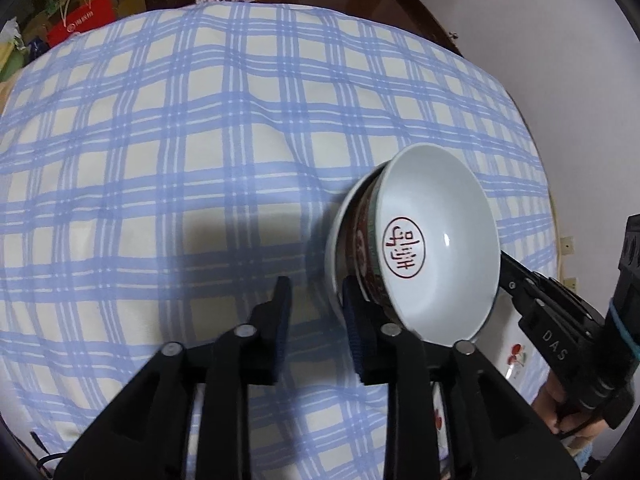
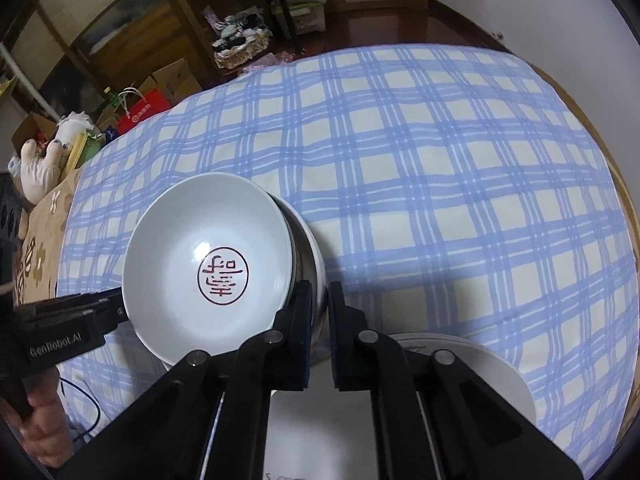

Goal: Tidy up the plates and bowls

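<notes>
Two handheld grippers work over a table w/ a blue-and-cream checked cloth (image 1: 200, 140). A white bowl (image 1: 440, 240) w/ a red round seal mark inside sits nested in a second bowl (image 1: 334, 240); the stack is on the cloth, near the front edge.

Left gripper (image 1: 316, 312): jaws spread apart, nothing pinched btwn them. Its right pad lies against the outer wall of the stack; left pad is over bare cloth.

Right gripper (image 2: 320, 320): jaws almost pressed together, pinching the rim of the bowl stack on its right side; which of the rims is btwn the pads can't be told.

A white plate (image 2: 492, 364) lies just beside the bowls, partly under the right gripper. A person's hand (image 2: 44, 420) holds the left gripper's handle. Room beyond: cardboard boxes, red bag (image 2: 144, 110), dark wood furniture.
</notes>
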Demonstrator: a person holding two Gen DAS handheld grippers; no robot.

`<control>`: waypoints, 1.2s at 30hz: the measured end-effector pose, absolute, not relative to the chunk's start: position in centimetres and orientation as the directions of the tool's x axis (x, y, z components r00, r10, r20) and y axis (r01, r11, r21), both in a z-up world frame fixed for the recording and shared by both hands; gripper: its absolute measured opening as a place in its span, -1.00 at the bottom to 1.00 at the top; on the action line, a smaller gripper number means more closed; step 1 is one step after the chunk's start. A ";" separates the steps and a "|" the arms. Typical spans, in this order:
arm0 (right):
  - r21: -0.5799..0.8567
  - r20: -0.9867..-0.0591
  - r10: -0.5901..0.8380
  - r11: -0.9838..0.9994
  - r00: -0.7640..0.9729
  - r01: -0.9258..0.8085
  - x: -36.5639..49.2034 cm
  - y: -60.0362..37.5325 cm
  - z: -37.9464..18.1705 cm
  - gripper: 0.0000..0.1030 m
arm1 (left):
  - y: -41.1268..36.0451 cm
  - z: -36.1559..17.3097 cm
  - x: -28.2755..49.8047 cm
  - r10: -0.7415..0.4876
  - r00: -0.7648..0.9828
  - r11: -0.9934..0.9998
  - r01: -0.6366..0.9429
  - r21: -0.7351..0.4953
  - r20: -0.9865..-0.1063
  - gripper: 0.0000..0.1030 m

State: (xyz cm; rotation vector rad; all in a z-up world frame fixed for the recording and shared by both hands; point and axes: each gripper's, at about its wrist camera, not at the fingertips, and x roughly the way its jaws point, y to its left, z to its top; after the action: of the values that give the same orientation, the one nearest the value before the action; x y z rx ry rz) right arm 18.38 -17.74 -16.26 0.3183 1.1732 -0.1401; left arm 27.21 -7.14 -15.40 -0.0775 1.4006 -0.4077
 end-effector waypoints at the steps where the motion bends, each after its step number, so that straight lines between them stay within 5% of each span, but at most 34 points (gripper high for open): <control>1: 0.167 -0.926 0.051 0.945 0.375 0.283 18.5 -17.8 -16.4 -0.85 | -7.3 -15.5 27.6 -0.316 0.113 0.931 0.229 -0.284 -0.942 -0.32; 11: 0.067 -0.958 -0.015 0.959 0.285 0.274 19.3 -16.7 -16.9 -0.85 | -6.4 -16.2 27.8 -0.354 0.108 0.925 0.183 -0.331 -0.929 -0.34; 13: 0.068 -0.960 -0.016 0.956 0.281 0.285 19.3 -16.7 -16.8 -0.85 | -6.2 -16.3 27.7 -0.370 0.112 0.920 0.181 -0.347 -0.922 -0.49; 15: 0.060 -0.957 -0.027 0.955 0.288 0.290 19.3 -16.5 -16.6 -0.85 | -6.7 -16.1 27.4 -0.393 0.122 0.909 0.198 -0.366 -0.911 -0.89; 36: 0.022 -0.943 -0.067 0.965 0.327 0.261 19.2 -15.9 -14.9 -0.85 | -6.4 -14.8 26.9 -0.390 0.189 0.911 0.219 -0.349 -0.901 -0.92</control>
State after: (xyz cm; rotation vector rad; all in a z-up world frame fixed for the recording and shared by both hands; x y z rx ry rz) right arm 19.18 -15.85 -14.95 0.1815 1.2208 -0.2168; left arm 26.90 -6.44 -14.76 -0.1539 1.3132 -0.4307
